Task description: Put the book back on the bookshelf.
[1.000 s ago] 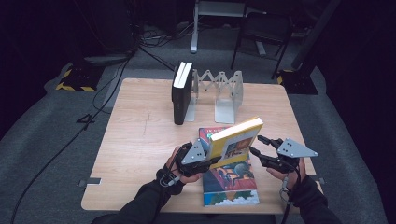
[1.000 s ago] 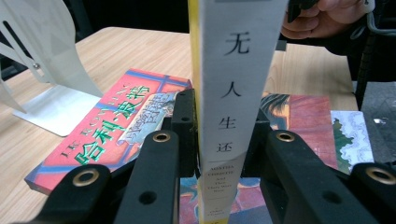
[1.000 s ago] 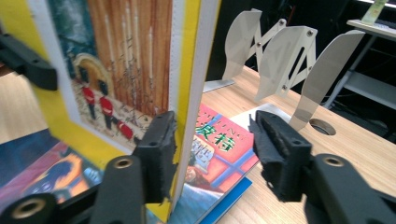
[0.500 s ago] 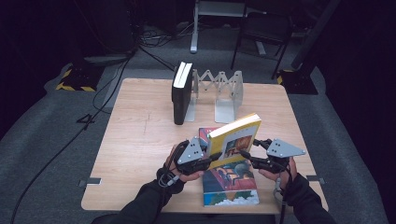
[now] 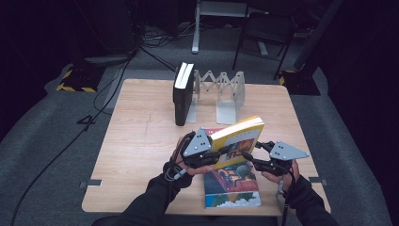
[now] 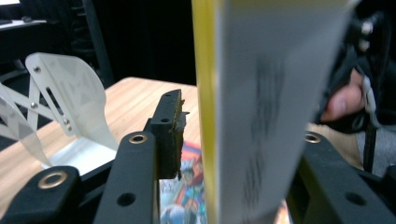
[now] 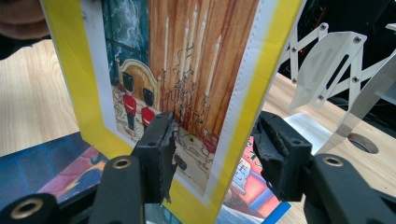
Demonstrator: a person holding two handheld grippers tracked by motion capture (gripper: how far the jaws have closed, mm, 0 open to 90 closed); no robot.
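Yellow book [image 5: 237, 140] stands on edge between both hands, right gripper [image 5: 251, 157] clamping its near end while left gripper [image 5: 217, 153], jaws just opening, releases it.

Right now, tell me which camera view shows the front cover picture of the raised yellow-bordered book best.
The right gripper view: the yellow-bordered book faces it, its cover art of red-coated guards and candles sharp. The high view shows the book small, tilted between both tools. The left gripper view catches just its yellow edge and a blurred pale face.
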